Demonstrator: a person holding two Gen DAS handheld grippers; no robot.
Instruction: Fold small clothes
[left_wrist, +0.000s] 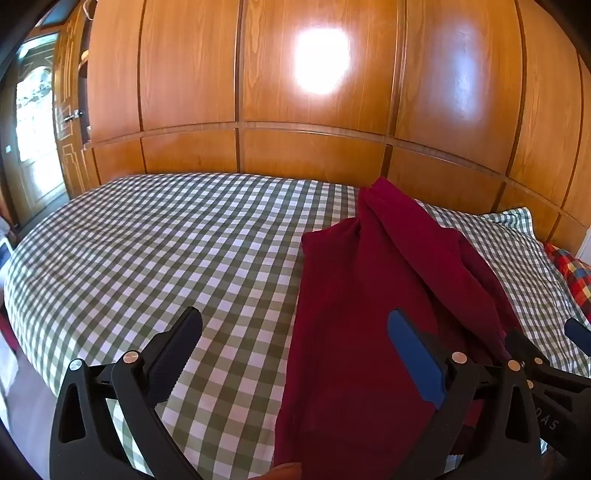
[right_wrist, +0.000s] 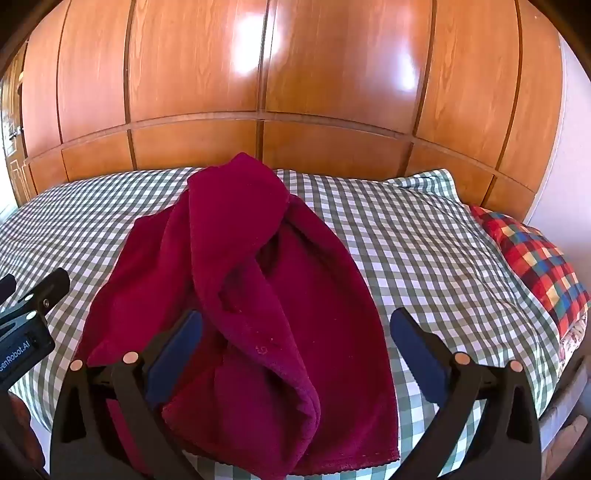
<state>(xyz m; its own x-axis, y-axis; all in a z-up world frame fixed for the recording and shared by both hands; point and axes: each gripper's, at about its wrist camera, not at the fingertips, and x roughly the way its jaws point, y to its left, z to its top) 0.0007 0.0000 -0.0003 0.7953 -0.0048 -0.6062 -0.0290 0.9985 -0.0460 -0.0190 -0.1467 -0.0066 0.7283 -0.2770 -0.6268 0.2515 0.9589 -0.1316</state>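
Observation:
A dark red fleece garment (right_wrist: 258, 295) lies crumpled on the green-and-white checked bed (right_wrist: 424, 240), with a long twisted fold running down its middle. My right gripper (right_wrist: 295, 325) hovers open above its near end, the fold lying between the wide-spread fingers without touching the pads. In the left wrist view the same garment (left_wrist: 369, 314) fills the right half. My left gripper (left_wrist: 295, 325) is open over its left edge, one finger above the checked sheet (left_wrist: 147, 258), the other above the red cloth. Nothing is held.
A wooden wardrobe wall (left_wrist: 295, 110) stands behind the bed. A red, blue and yellow checked pillow (right_wrist: 532, 266) lies at the right end. A door with bright glass (left_wrist: 37, 129) is at far left. The left half of the bed shows only bare sheet.

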